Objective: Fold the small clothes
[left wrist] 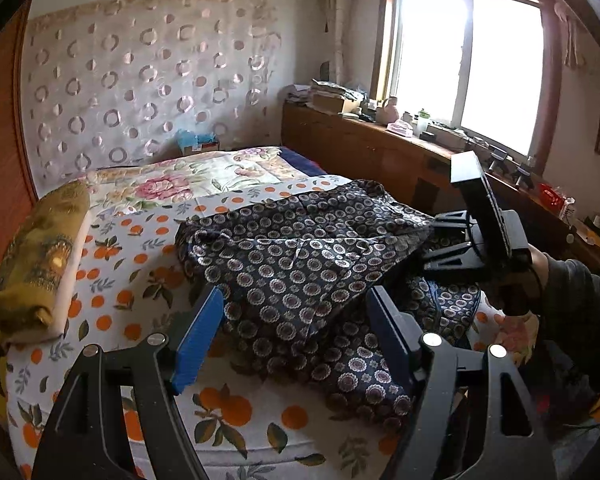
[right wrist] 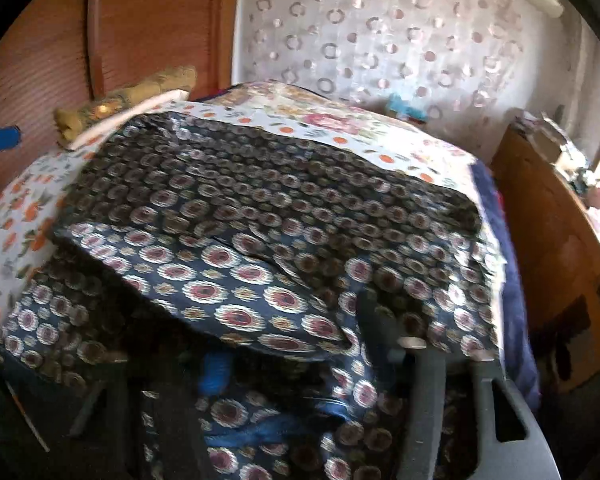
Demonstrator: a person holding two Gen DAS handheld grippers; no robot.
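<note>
A dark navy garment with round flower prints [left wrist: 300,264] lies crumpled on the bed's orange-print sheet [left wrist: 140,264]. My left gripper [left wrist: 296,340] is open above its near part, blue pads wide apart, holding nothing. My right gripper [left wrist: 432,240] is at the garment's right edge, and cloth is lifted there. In the right wrist view the garment [right wrist: 260,208] drapes over my right gripper [right wrist: 284,364]. Cloth hides the fingertips, so whether they are shut on it cannot be told.
A folded mustard-yellow blanket [left wrist: 40,256] lies at the bed's left edge. A floral quilt [left wrist: 188,176] covers the far end. A cluttered wooden cabinet [left wrist: 380,148] runs under the window on the right. A wooden wardrobe [right wrist: 100,20] stands to the left.
</note>
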